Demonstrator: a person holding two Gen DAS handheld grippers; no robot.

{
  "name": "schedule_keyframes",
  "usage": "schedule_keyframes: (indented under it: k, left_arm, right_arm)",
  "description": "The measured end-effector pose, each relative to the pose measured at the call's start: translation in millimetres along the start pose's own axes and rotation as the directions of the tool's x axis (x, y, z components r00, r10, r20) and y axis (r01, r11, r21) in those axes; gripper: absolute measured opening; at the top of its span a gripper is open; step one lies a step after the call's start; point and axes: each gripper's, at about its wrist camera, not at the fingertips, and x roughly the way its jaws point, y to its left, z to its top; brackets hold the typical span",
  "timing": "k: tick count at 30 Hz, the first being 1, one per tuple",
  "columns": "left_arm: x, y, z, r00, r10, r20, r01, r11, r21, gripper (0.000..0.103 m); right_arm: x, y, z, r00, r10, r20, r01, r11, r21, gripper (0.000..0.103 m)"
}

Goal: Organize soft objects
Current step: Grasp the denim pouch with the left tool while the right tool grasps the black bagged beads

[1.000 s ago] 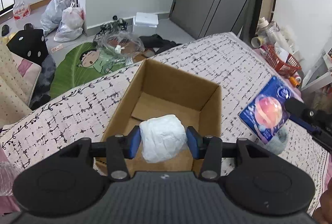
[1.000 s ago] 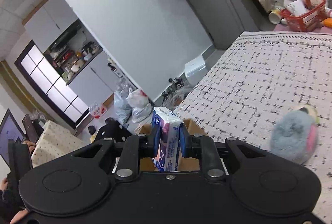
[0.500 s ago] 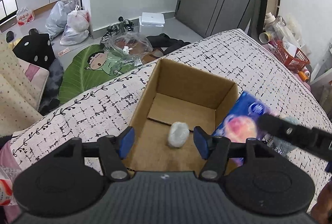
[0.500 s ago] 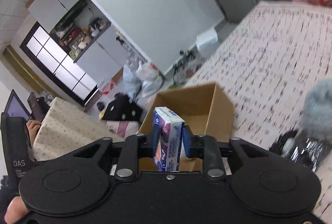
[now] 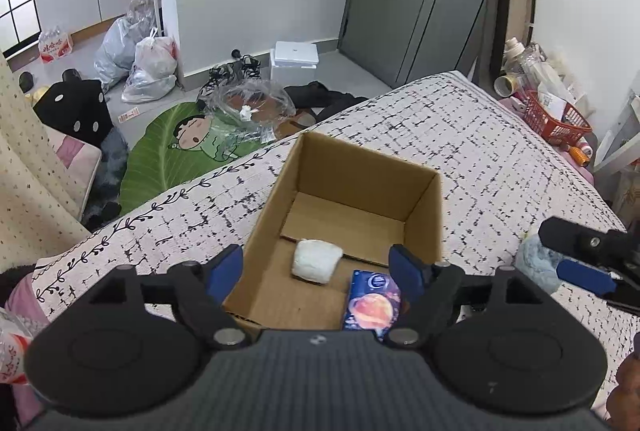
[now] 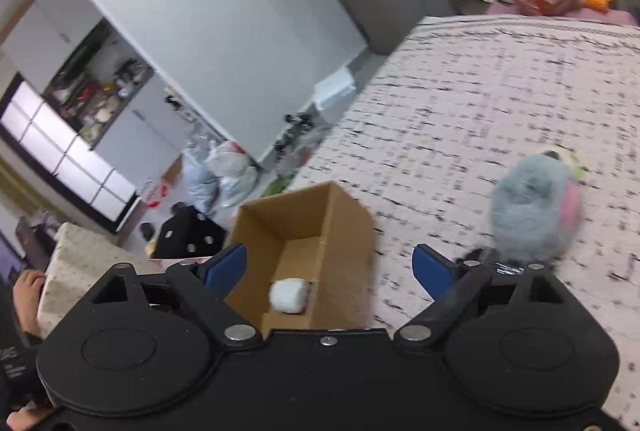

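**Two items boxed, one plush still loose beside the box wall**

On the left, the left gripper (image 5: 316, 267) hangs over the near end of the cardboard box (image 5: 424, 207); its jaws have just been opening and now stand wide with nothing between the pads. Below it the white soft bundle (image 5: 317, 261) lies on the box floor, and just to its right the blue tissue pack (image 5: 372, 301) sits against the right-hand wall, partly hidden by the gripper body.

Further right, outside the box, the right gripper (image 6: 330, 269) has also just been opening; its jaws are wide and empty. The grey-blue plush toy (image 6: 532, 207) rests on the patterned bedspread (image 6: 480, 103), beside the right finger (image 5: 582, 275) and apart from the box.

The risks, as I judge them:
- The plush looks rounded and fluffy; a pinch on fur alone could slip, or nudge it across the bedspread.
- The right gripper's view is blurred, so a hurried reach may come in off-centre.
- The box sits on soft bedding; a knock on its right wall could shift or tip it.
- With both grippers close at the box, they could collide.
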Motion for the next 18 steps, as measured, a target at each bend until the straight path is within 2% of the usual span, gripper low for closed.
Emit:
schedule_keyframes:
  k: [5,12,15,18]
  left_arm:
    - [-7,-12,0,0.999,-0.03,0.018,0.03,0.999,-0.017,0.08]
    - [-12,-38,-5,0.998,-0.065,-0.021,0.065,0.998,-0.005,0.081]
    - [-14,-54,-11,0.999,-0.047,-0.019,0.047,0.998,0.041,0.081]
    - [-16,-66,-18,0.999,-0.046,-0.029,0.047,0.998,0.048,0.081]
  right_arm:
    - [-5,-11,0,0.999,-0.048,-0.009,0.048,0.998,0.026,0.093]
    - [-19,-37,5,0.989,-0.142,-0.034,0.145,0.985,0.09,0.093]
    - [-22,-53,5,0.987,-0.146,-0.071,0.154,0.979,0.134,0.093]
    - [-24,-62,4,0.98,-0.171,-0.099,0.184,0.972,0.144,0.093]
